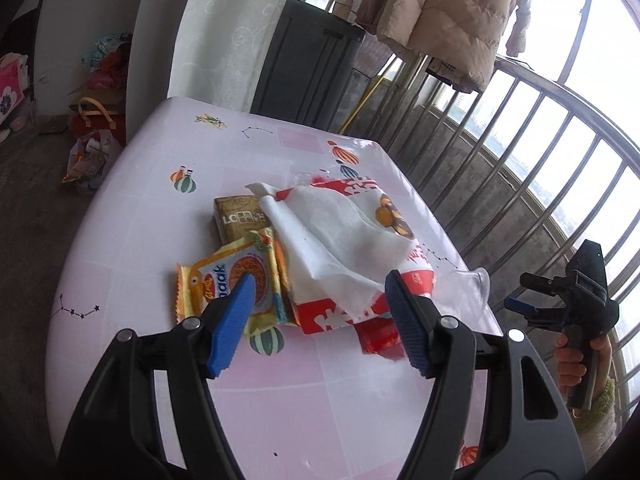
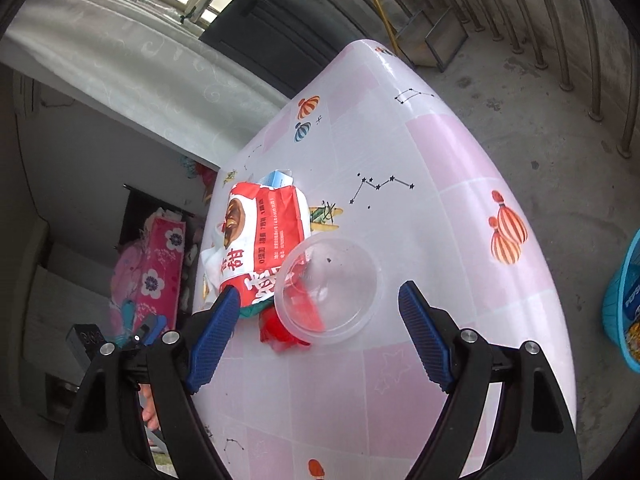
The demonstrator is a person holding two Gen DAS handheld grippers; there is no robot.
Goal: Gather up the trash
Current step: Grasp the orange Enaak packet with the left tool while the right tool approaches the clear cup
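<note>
Both the left gripper (image 1: 320,300) and right gripper (image 2: 320,312) are held open and empty. Beyond them, uncollected trash lies on the table (image 1: 132,240): snack wrapper (image 1: 228,280), red bag (image 2: 260,236), clear lid (image 2: 328,288), tissue (image 1: 332,236). Collection is judged incomplete.

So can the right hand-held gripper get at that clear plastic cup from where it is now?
Probably yes: the right hand-held gripper is open, and the clear plastic cup lies on its side just ahead, nothing covering it, though it overlaps a red wrapper.
</note>
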